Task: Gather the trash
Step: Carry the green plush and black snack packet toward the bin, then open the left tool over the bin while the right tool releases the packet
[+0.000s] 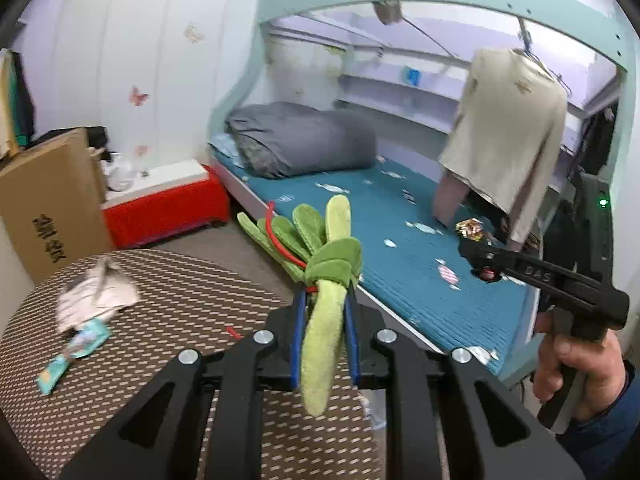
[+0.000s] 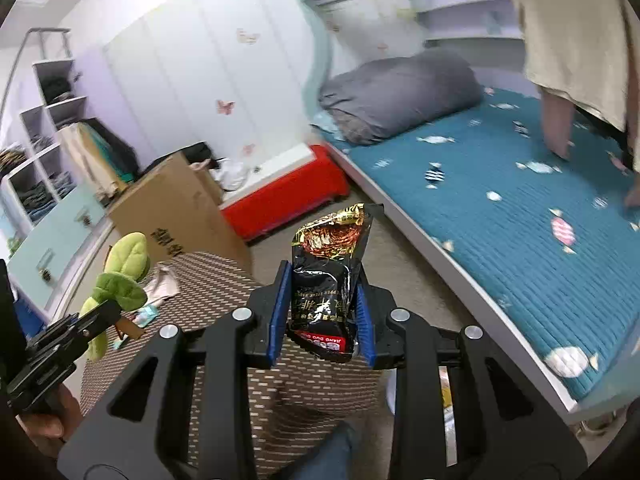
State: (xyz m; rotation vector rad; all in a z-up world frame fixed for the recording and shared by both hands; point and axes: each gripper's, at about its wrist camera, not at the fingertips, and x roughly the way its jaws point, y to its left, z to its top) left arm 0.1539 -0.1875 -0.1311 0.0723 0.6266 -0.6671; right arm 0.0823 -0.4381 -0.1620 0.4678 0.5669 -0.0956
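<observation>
My left gripper (image 1: 324,312) is shut on a green plush leafy toy (image 1: 324,264), held above the woven round stool (image 1: 180,320). The toy also shows in the right wrist view (image 2: 120,276). My right gripper (image 2: 322,312) is shut on a black and gold snack wrapper (image 2: 328,280), held in the air over the stool (image 2: 320,384) and floor. In the left wrist view the right gripper (image 1: 480,256) is to the right, over the bed, with the wrapper (image 1: 470,228) at its tip. On the stool lie a crumpled white paper (image 1: 96,292) and a teal wrapper (image 1: 72,354).
A bed with a teal mattress (image 1: 400,232) and a grey rolled duvet (image 1: 304,140) is on the right. A red and white cooler box (image 1: 168,200) and a cardboard box (image 1: 44,200) stand by the wall. A beige garment (image 1: 508,128) hangs over the bed.
</observation>
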